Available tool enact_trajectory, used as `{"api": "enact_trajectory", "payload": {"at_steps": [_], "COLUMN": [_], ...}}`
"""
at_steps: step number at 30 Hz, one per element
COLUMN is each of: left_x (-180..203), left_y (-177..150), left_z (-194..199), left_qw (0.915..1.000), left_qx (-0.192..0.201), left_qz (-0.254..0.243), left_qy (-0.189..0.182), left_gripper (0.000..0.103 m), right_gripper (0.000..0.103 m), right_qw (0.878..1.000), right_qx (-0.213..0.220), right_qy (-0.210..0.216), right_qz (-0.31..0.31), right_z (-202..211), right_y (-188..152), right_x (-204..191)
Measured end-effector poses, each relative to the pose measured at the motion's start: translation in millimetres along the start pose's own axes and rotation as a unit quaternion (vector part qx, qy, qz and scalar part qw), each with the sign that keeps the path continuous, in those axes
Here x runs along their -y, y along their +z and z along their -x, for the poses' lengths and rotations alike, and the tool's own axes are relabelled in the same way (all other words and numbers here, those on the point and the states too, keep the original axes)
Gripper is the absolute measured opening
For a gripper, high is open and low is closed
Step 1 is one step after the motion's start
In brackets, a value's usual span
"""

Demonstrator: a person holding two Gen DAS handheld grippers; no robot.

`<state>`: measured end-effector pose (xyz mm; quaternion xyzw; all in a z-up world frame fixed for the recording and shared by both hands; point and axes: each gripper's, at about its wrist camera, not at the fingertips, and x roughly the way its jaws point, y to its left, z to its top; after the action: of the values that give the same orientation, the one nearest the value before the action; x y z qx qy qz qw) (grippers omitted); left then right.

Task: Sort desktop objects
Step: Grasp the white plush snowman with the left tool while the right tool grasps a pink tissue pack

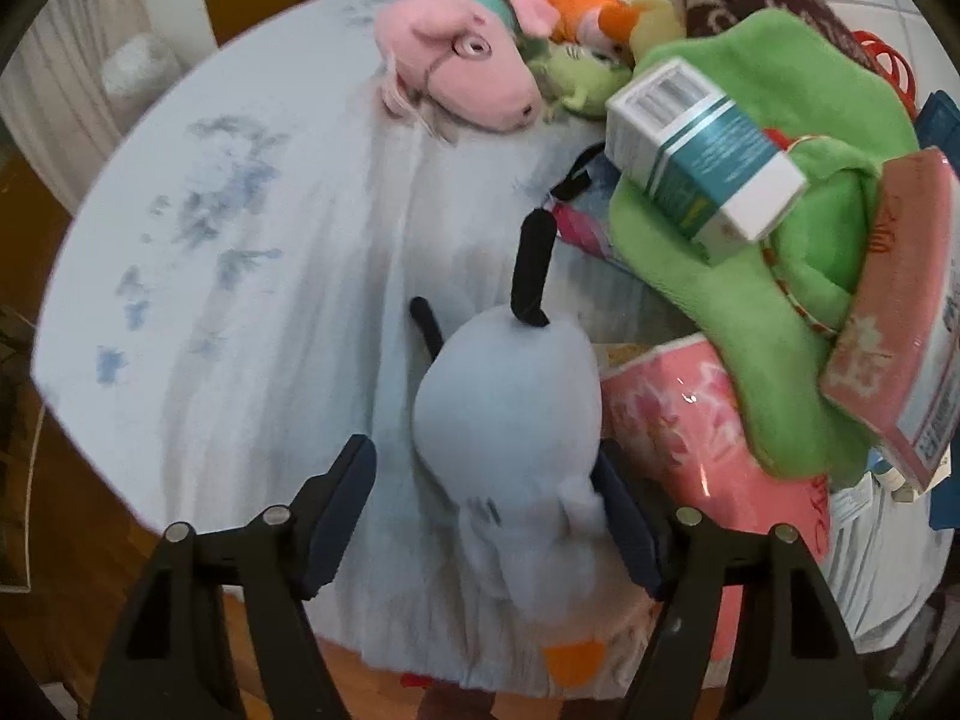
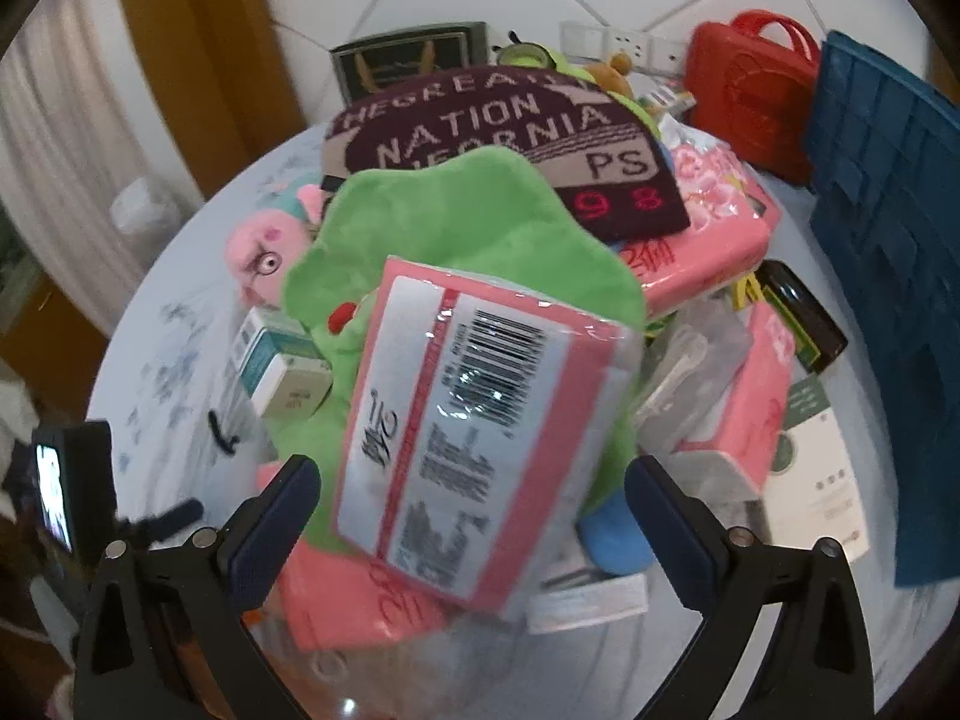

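Nearest our left wrist camera: left gripper [image 1: 486,516], jaws apart, straddling a pale blue plush toy [image 1: 510,414] with black ears. Its right pad touches the toy's side; its left pad stands clear, so we count no clamp. The plush lies at the near edge of a round table [image 1: 240,252] under a white cloth with a blue floral print.

Left to right in that view we list:
- bare cloth on the left half;
- pink pig plush [image 1: 462,78] at the far side, with an orange plush [image 1: 576,6] just beyond it;
- green plush cloth [image 1: 774,312] heaped at right, bearing a white-and-teal carton [image 1: 702,150] tilted on top;
- pink tissue pack [image 1: 678,414] beside the blue plush, under the green cloth;
- a second pink pack [image 1: 900,324] leaning at far right.

In our right wrist view: right gripper [image 2: 471,516], jaws wide apart, either side of a pink barcoded tissue pack [image 2: 480,420], neither pad touching it. Behind it sits the green plush [image 2: 456,222], then a maroon knitted item [image 2: 504,150] with lettering. Right of these are another pink pack [image 2: 720,228], a red bag [image 2: 750,96] and a blue panel [image 2: 888,276].
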<state>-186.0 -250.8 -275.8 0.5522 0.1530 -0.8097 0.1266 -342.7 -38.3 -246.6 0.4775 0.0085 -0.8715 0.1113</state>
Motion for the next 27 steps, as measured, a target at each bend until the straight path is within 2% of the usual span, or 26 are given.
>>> {"api": "enact_trajectory", "payload": {"at_steps": [4, 7, 12, 18, 21, 27], "left_x": [-1.9, -1.8, -4.4, -4.2, -1.6, 7.1], "left_y": [6.3, 7.0, 8.0, 11.5, 14.4, 19.9], "left_z": [-11.6, -12.0, -4.5, 27.7, 57.0, 109.1], "left_qw": [0.9997, 0.9994, 0.9991, 0.9978, 0.9938, 0.9842], "left_qx": [-0.018, -0.015, -0.002, 0.046, 0.095, 0.161], "left_qz": [-0.008, -0.021, -0.031, -0.041, -0.058, -0.073], "left_qy": [-0.015, -0.021, -0.03, -0.023, -0.003, -0.007], "left_gripper": [0.056, 0.054, 0.052, 0.051, 0.051, 0.051], "right_gripper": [0.103, 0.103, 0.101, 0.097, 0.097, 0.097], "right_qw": [0.999, 0.999, 0.998, 0.998, 0.998, 0.997], "right_qx": [-0.007, -0.006, -0.003, 0.006, 0.018, 0.06], "right_qy": [-0.027, -0.045, -0.052, -0.047, -0.044, -0.038], "right_qz": [-0.02, -0.026, -0.038, -0.04, -0.044, -0.04], "right_z": [-16.4, -23.0, -29.7, -20.6, -9.8, 25.8], "right_y": [5.9, 8.1, 10.2, 8.0, 7.0, 5.9], "right_x": [-7.5, -9.2, -5.8, -1.7, 0.2, 6.1]}}
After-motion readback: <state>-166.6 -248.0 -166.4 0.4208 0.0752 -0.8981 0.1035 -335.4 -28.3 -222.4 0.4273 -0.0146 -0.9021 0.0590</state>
